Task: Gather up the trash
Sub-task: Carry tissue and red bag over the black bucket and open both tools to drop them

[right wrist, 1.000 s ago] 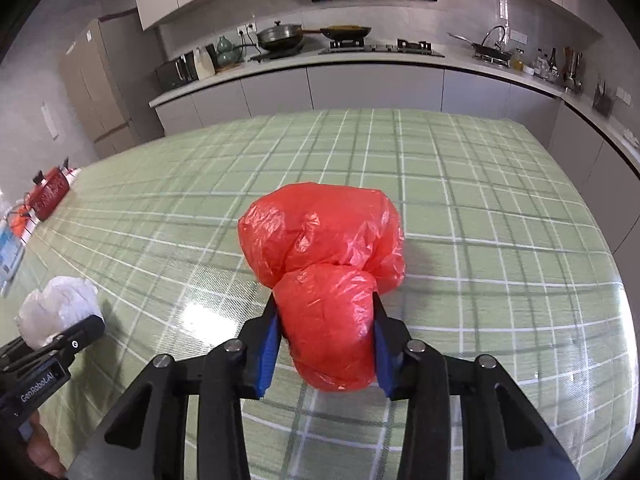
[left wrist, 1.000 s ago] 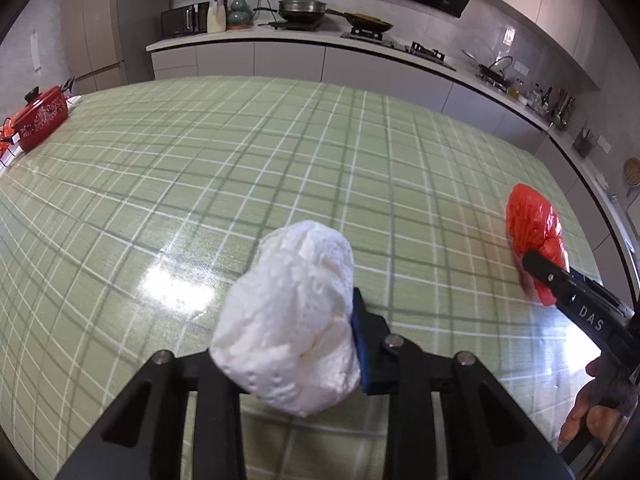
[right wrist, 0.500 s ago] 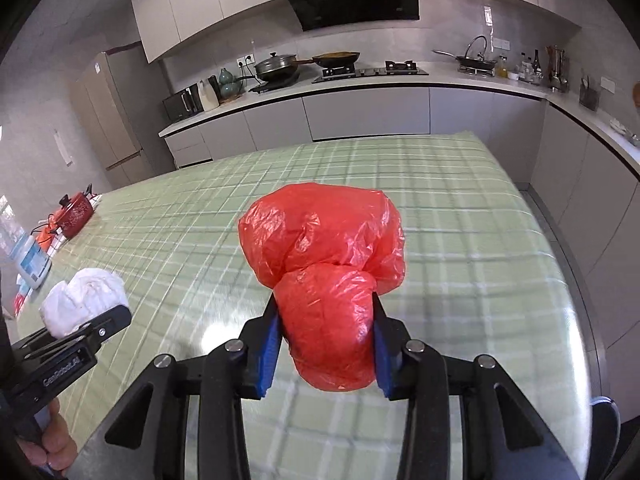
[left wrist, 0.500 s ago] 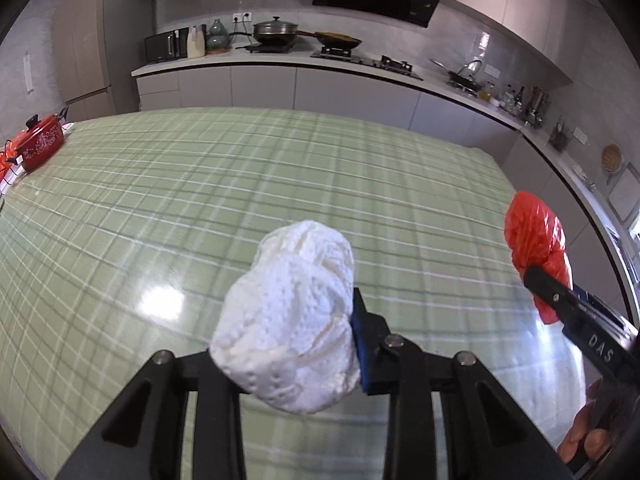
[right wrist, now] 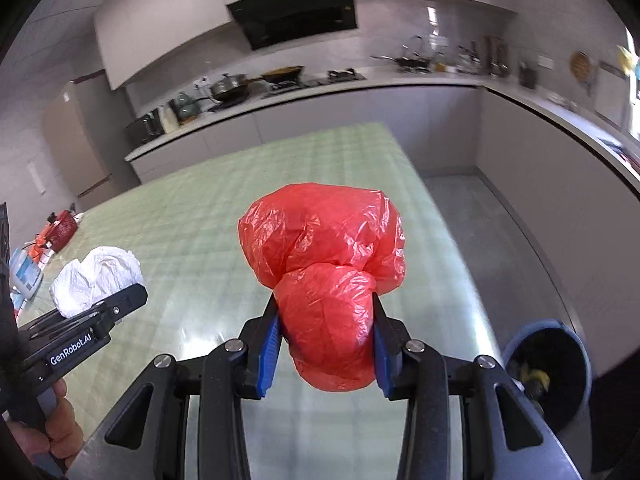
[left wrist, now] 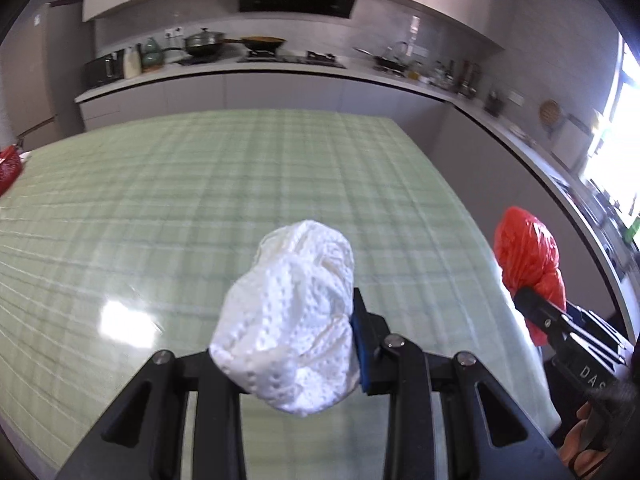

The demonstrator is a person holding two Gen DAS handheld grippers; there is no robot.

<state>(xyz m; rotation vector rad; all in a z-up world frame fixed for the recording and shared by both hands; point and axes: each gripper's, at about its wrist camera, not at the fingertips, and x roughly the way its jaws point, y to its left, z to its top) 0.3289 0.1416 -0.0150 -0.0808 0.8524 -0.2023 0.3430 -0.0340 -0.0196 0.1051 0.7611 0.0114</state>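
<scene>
My left gripper (left wrist: 294,332) is shut on a crumpled white paper towel (left wrist: 292,312), held up over the green checked table (left wrist: 200,184). A scrunched red plastic bag (right wrist: 324,288) sits squeezed between the blue pads of my right gripper (right wrist: 326,332), above the table's right edge. The left wrist view shows the red plastic bag (left wrist: 528,264) and right gripper at far right. From the right wrist, the paper towel (right wrist: 96,280) appears at far left in the other gripper. A blue bin (right wrist: 548,368) with a black liner and some rubbish inside stands on the floor at lower right.
The kitchen counter (left wrist: 280,72) with pots and a stove runs behind the table and along the right wall. A red pot (right wrist: 62,230) and small items sit at the table's far left end. Grey floor (right wrist: 492,216) lies between table and right counter. A hand (right wrist: 60,436) grips the left tool.
Both grippers have swung to the right with their loads and risen a little. The table's right edge, the floor and the blue bin have come into the right wrist view.
</scene>
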